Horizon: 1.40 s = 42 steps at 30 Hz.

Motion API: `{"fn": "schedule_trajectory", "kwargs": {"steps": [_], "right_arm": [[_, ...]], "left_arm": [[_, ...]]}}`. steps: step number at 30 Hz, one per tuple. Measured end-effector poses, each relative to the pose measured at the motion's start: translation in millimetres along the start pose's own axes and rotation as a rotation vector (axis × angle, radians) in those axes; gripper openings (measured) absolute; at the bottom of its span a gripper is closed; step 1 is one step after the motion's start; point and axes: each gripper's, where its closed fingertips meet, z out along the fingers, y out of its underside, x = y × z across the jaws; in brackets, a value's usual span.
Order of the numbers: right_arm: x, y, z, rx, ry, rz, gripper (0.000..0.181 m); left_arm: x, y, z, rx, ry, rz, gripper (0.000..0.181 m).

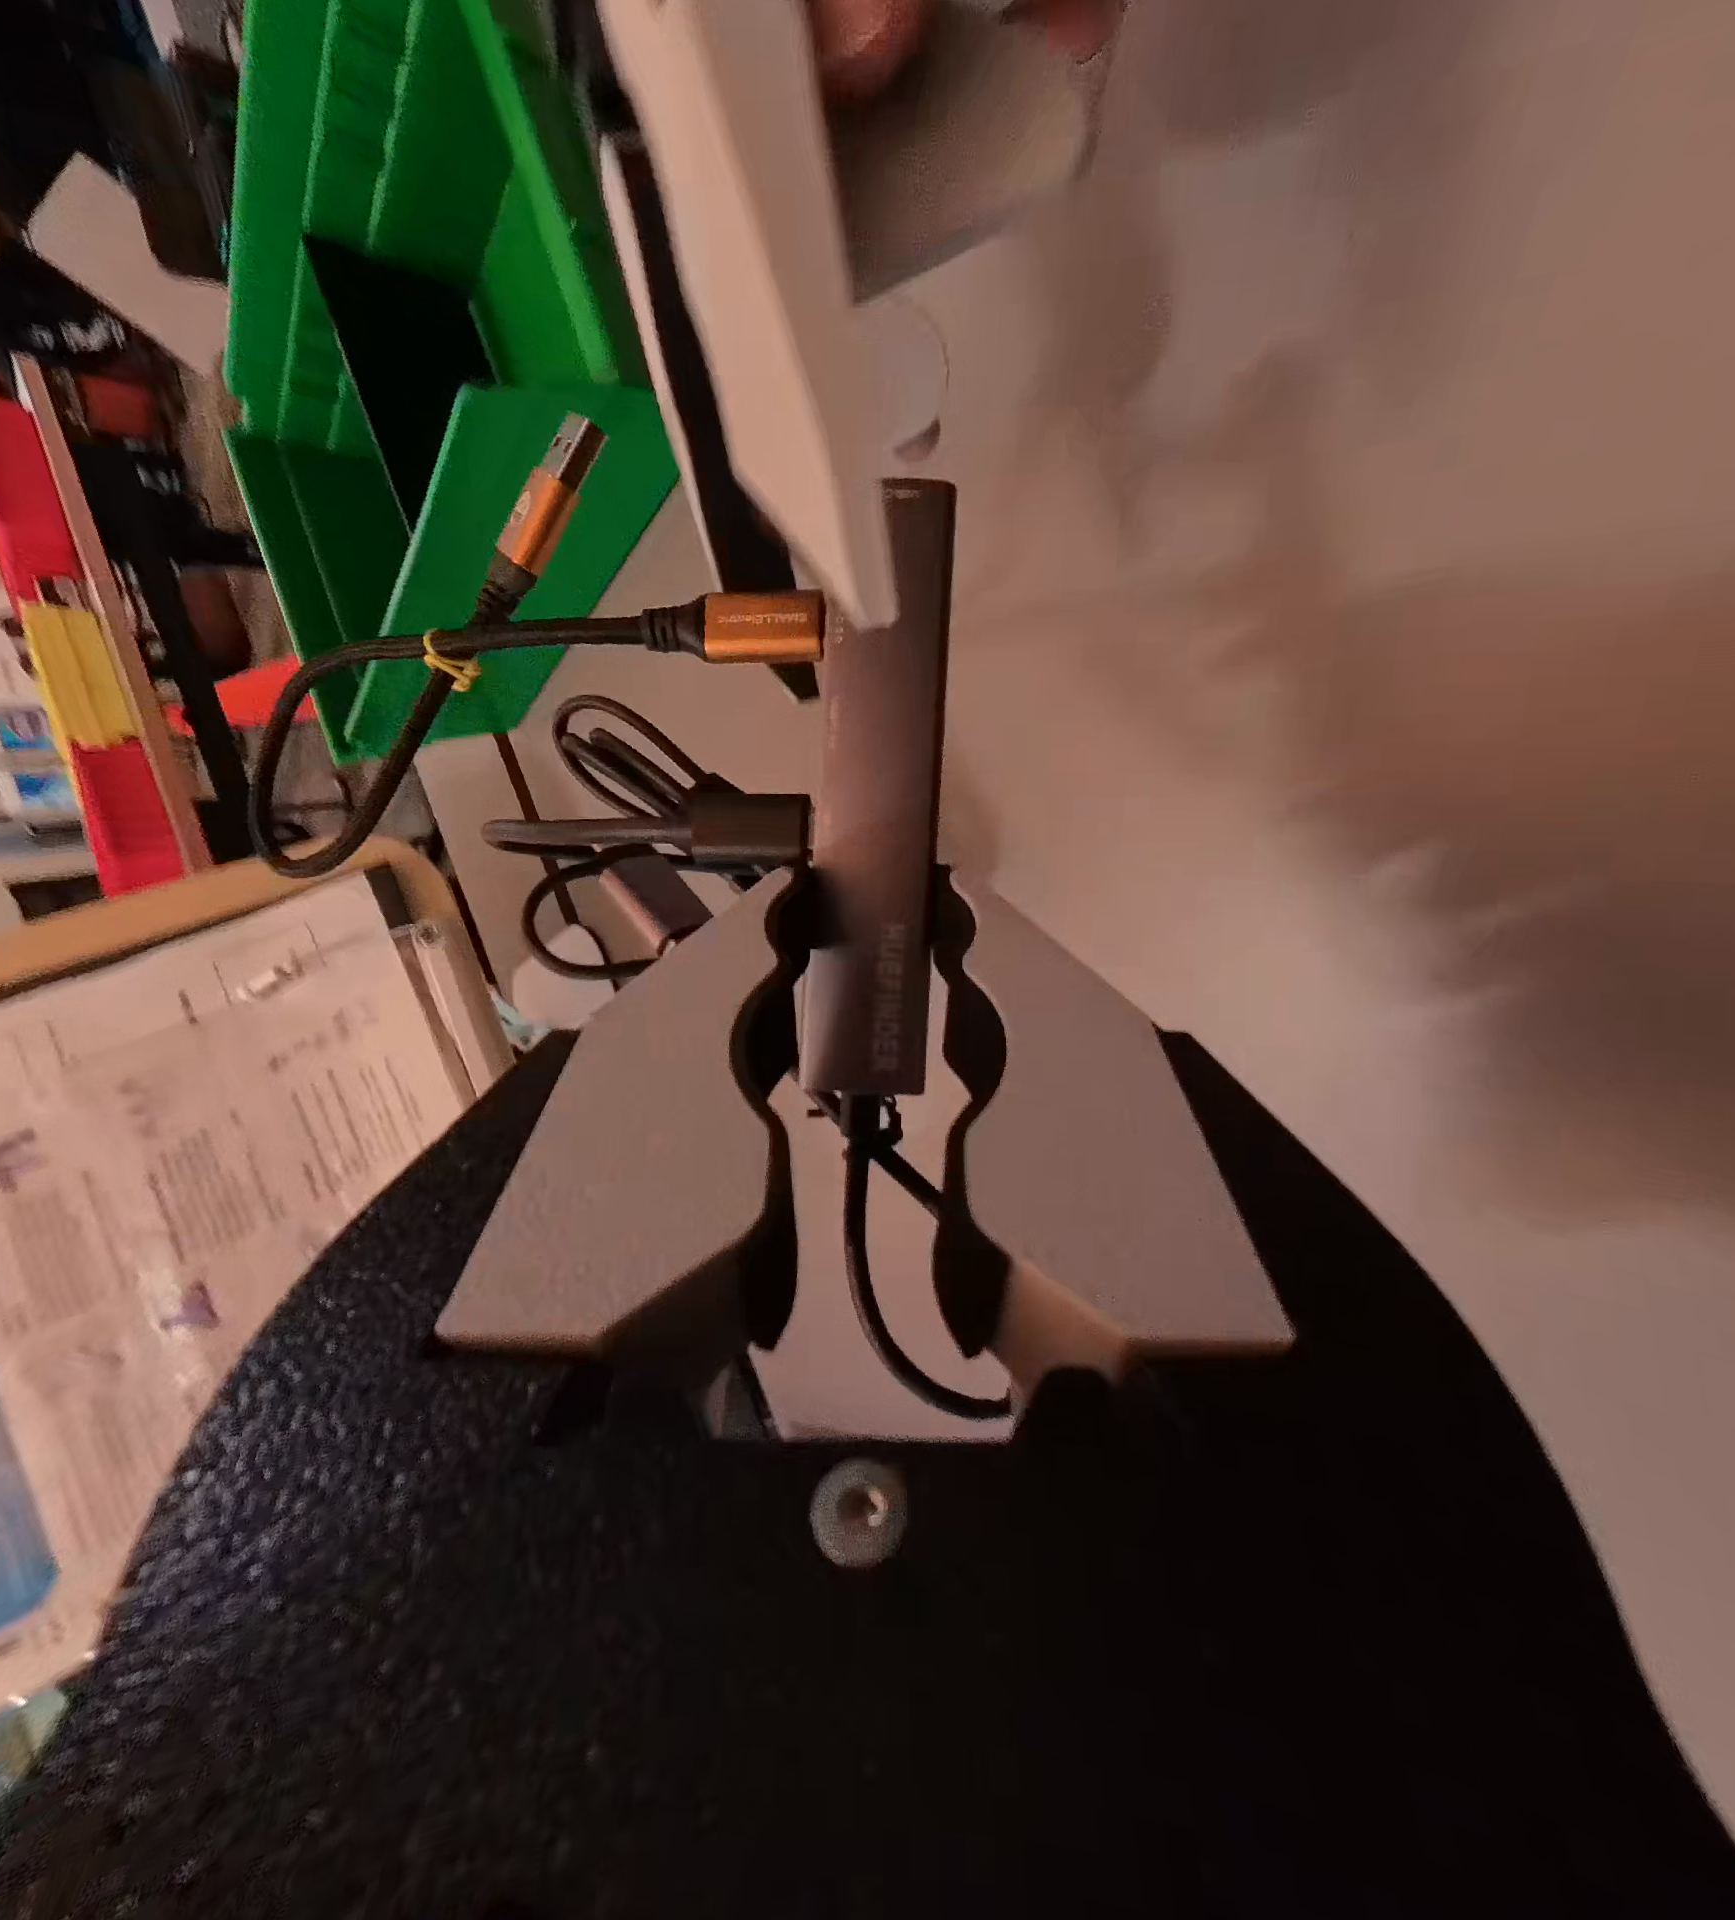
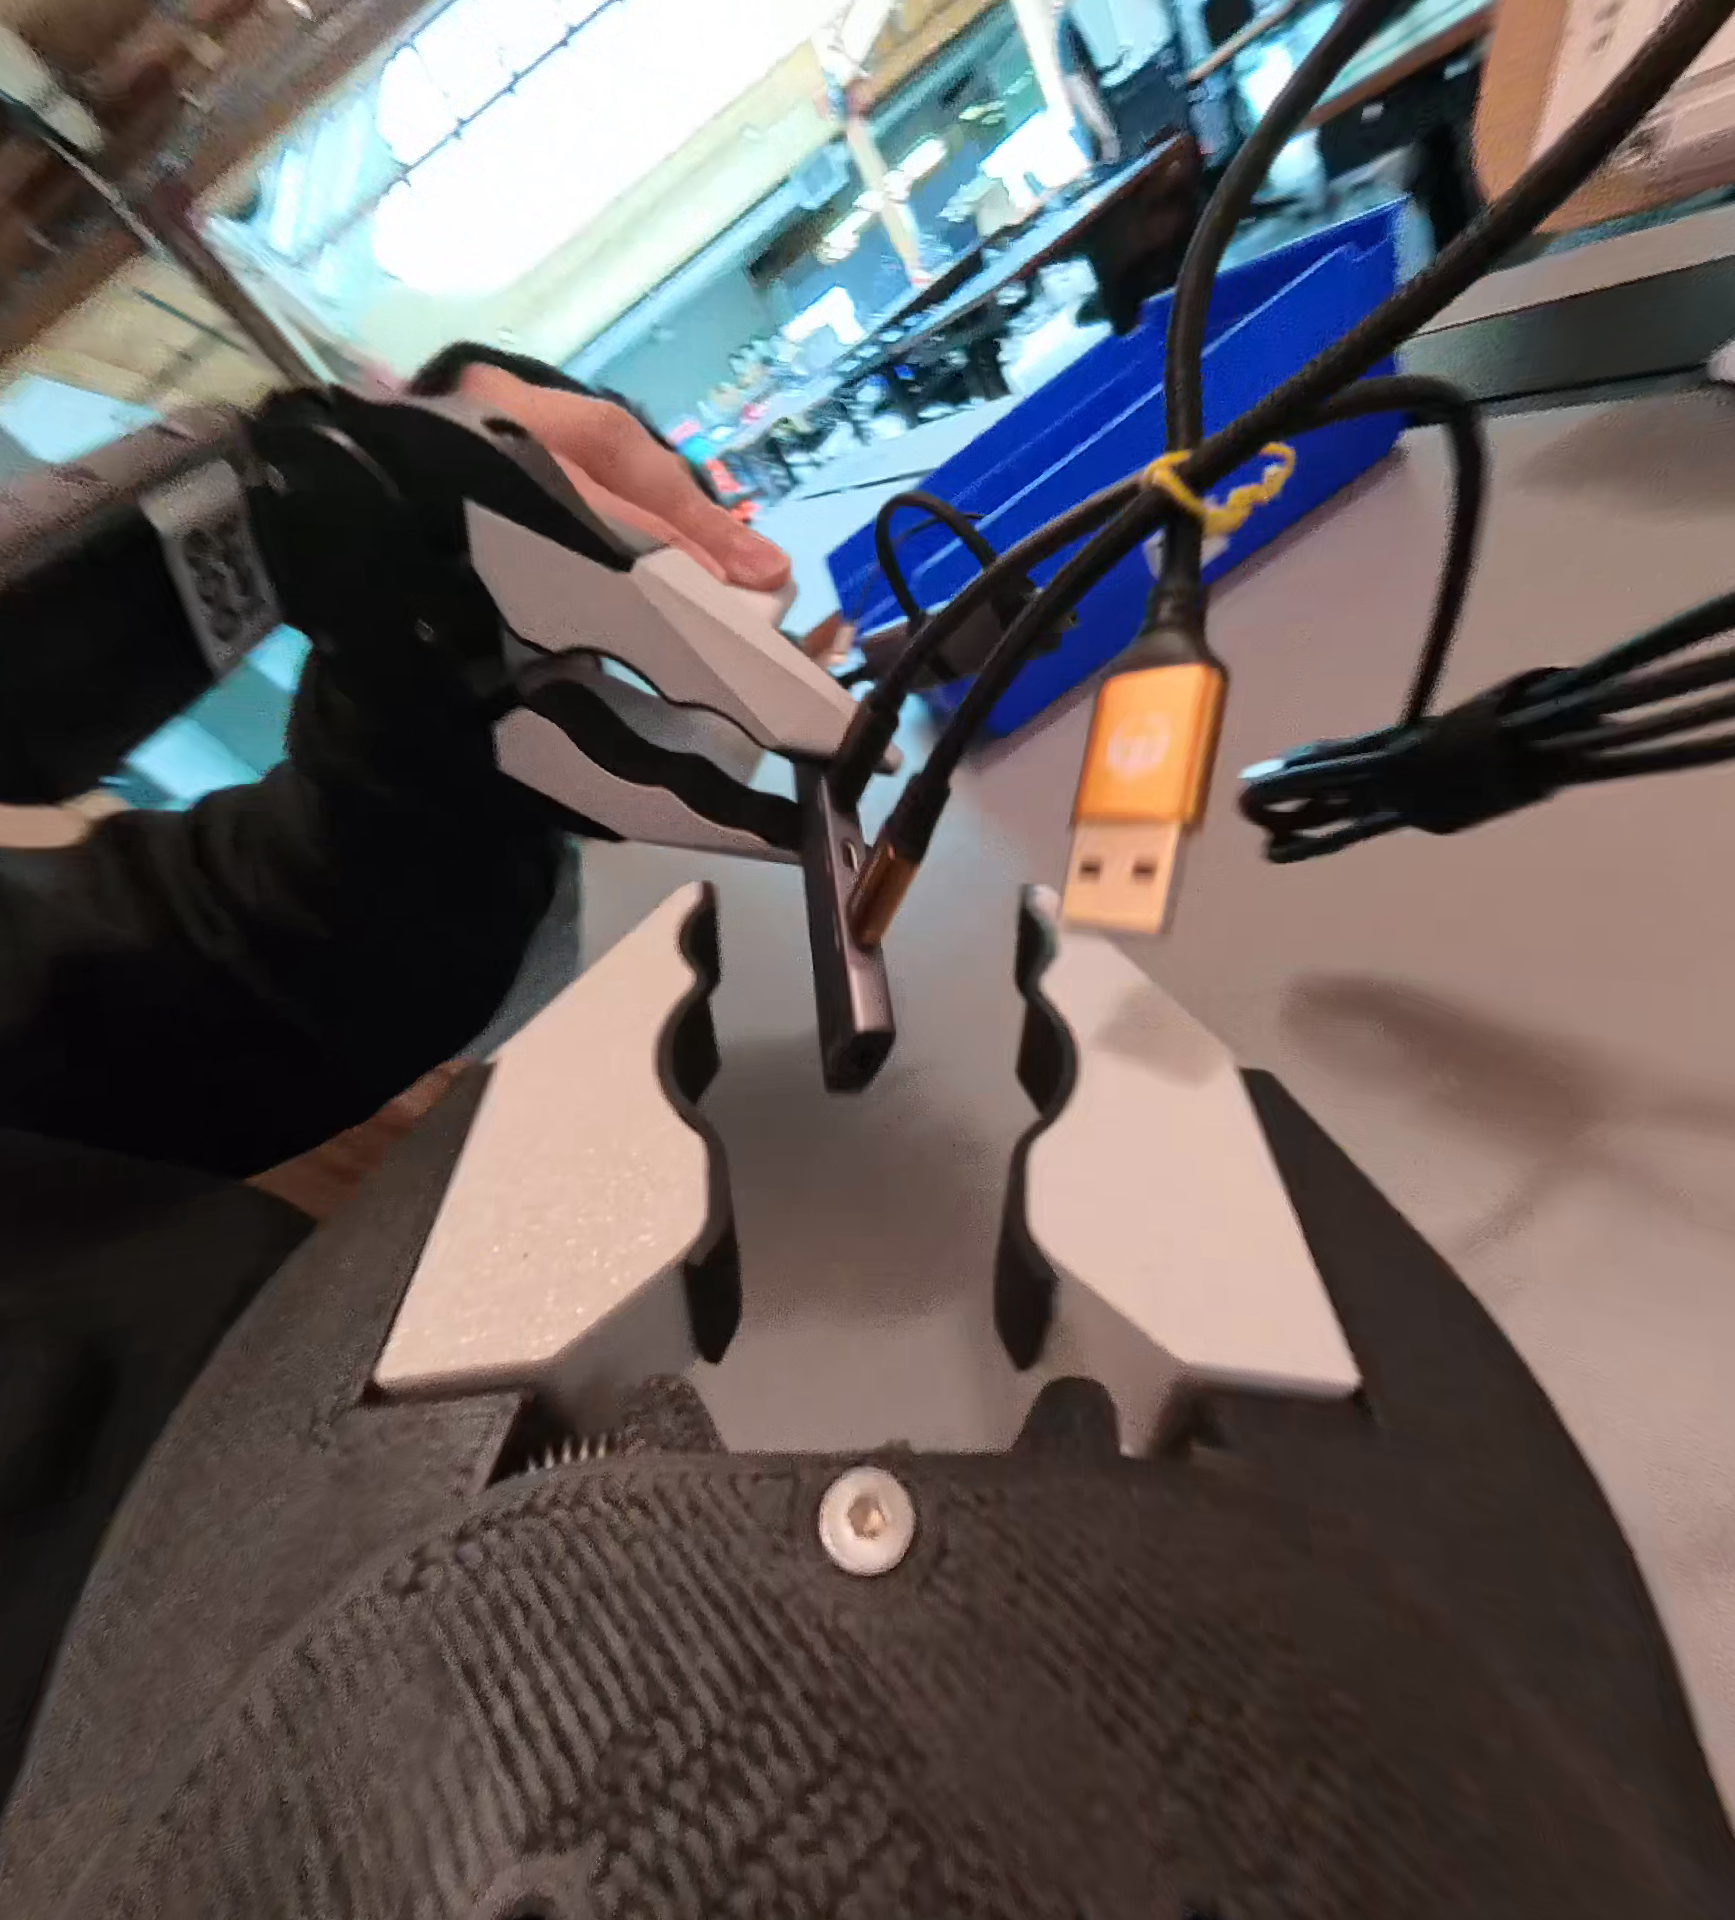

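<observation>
My left gripper [image 1: 868,896] is shut on the lower end of a slim grey USB hub [image 1: 894,727] and holds it in the air. A braided black cable's orange plug [image 1: 761,627] sits in the hub's side, and its free orange USB-A plug [image 1: 559,488] dangles. A dark plug [image 1: 751,826] also sits in the hub. My right gripper [image 2: 868,920] is open and empty, with the hub's end [image 2: 847,966] hanging between its fingertips, touching neither. The free orange plug [image 2: 1143,790] hangs by the right finger. The left gripper [image 2: 655,717] shows at the left.
A green bin [image 1: 427,312] stands behind the hub, and printed sheets [image 1: 167,1143] lie at the left. A blue bin [image 2: 1206,395] sits on the grey table [image 2: 1465,1143]. A tied black cable bundle [image 2: 1465,758] hangs at the right. A yellow tie [image 2: 1216,488] binds the braided cable. Both grippers' tips are close together, under 4 cm apart.
</observation>
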Motion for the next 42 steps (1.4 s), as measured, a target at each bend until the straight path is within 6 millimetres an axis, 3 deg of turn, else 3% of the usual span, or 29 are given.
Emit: {"fn": "schedule_trajectory", "kwargs": {"steps": [1, 3, 9, 17, 20, 26, 30, 34, 39, 42], "right_arm": [[-5.0, 2.9, 1.9, -0.008, -0.051, 0.024, 0.04], [-14.9, 12.7, 6.9, -0.054, -0.136, 0.03, 0.009], [-15.5, 10.9, 14.6, -0.015, -0.173, 0.083, 0.008], [-9.4, -26.4, 9.5, 0.289, -0.189, 0.267, 0.008], [-3.1, -32.6, 4.7, 0.344, -0.13, 0.235, 0.007], [-3.2, -43.9, -2.8, 0.414, -0.045, 0.123, 0.007], [-6.3, -40.8, 0.9, 0.396, -0.009, 0.044, 0.008], [-4.5, -33.7, 4.2, 0.33, 0.091, -0.214, 0.007], [-2.5, -21.3, -3.9, 0.182, 0.265, -0.911, 0.008], [-1.9, -21.5, -11.6, 0.139, 0.354, -1.174, 0.008]], "left_arm": [[2.2, -4.7, 0.6, 0.016, -0.001, 0.037, 0.021], [5.1, -13.4, 0.4, 0.058, 0.005, 0.08, 0.021], [3.3, -7.1, -2.6, 0.096, 0.011, 0.07, 0.024], [-48.2, 1.4, -30.7, 0.142, -0.299, -0.151, 0.041], [-61.8, 1.3, -47.3, 0.247, -0.363, -0.354, 0.038], [-72.8, 20.4, -56.5, 0.512, -0.401, -1.068, 0.031], [-54.9, 13.9, -37.6, 0.72, -0.206, -1.393, 0.031], [-37.8, -2.4, -23.6, 0.845, 0.007, -1.511, 0.045], [-16.5, -3.4, -29.0, 0.881, 0.308, -1.583, 0.058], [-6.7, 1.1, -38.0, 0.907, 0.45, -1.595, 0.06]]}}
